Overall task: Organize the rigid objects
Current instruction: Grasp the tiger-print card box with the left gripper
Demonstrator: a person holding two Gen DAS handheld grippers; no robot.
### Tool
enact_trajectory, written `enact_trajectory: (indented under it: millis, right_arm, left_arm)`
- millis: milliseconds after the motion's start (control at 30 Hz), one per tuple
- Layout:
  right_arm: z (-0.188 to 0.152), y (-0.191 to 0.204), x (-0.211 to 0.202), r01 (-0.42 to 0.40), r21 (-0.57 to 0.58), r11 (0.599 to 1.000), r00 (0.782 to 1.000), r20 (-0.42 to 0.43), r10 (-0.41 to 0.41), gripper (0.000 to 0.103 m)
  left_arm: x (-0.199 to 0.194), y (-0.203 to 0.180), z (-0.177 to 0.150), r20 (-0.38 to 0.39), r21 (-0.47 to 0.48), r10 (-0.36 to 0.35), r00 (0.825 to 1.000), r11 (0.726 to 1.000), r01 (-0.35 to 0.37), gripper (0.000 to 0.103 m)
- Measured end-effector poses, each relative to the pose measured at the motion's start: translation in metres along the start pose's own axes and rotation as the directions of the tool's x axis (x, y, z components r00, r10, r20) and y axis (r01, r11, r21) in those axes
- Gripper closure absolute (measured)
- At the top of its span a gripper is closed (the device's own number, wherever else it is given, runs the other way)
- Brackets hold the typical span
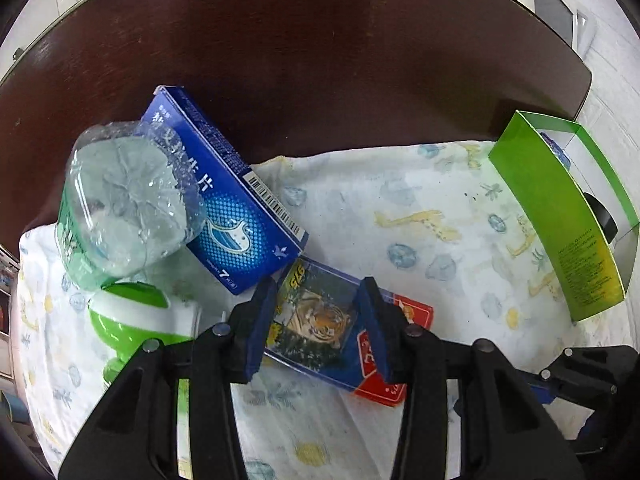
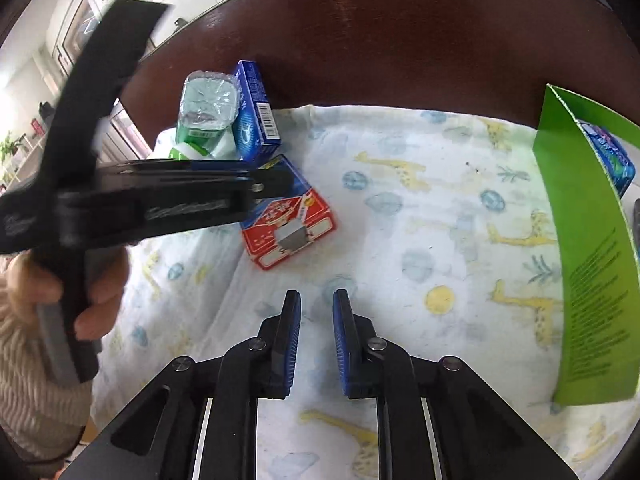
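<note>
A card box with a tiger picture and red end lies on the patterned cloth. My left gripper has a finger on each side of it, closed against its sides. The right wrist view shows the same box with the left gripper over it. My right gripper hovers above bare cloth in front of the box, jaws a small gap apart and empty. A blue medicine box and a clear plastic bottle with green label lie at the left.
An open green carton stands at the right edge and holds a blue packet. A green and white object lies beside the left gripper. The dark wooden table extends beyond the cloth.
</note>
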State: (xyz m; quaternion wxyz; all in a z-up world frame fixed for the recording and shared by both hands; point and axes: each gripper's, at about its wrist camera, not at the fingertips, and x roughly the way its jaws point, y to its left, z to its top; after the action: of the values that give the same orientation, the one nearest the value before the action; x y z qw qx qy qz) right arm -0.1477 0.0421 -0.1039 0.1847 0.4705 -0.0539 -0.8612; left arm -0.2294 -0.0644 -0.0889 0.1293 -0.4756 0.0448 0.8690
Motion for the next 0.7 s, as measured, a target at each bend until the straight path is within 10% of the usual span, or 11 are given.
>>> enact_trajectory:
  millis: [267,400,700]
  right_arm:
    - [0.009,0.013,0.019,-0.009,0.046,0.999,1.000,0.008,0.009,0.082]
    - [0.012,0.023,0.023,-0.014,0.041,0.999,0.999,0.034,0.012,0.045]
    - [0.012,-0.020,0.004,0.067,0.194,0.979,0.992,0.090,-0.086,0.044]
  left_arm:
    - [0.005,-0.004,0.007,-0.039,0.050,-0.023,0.999,0.998,0.025,0.061]
    - [0.007,-0.020,0.008,-0.076,0.124,-0.054,0.996,0.990,0.063,0.060]
    - [0.015,-0.016,0.018,-0.102,0.128,0.004,0.995,0.992,0.010,0.057]
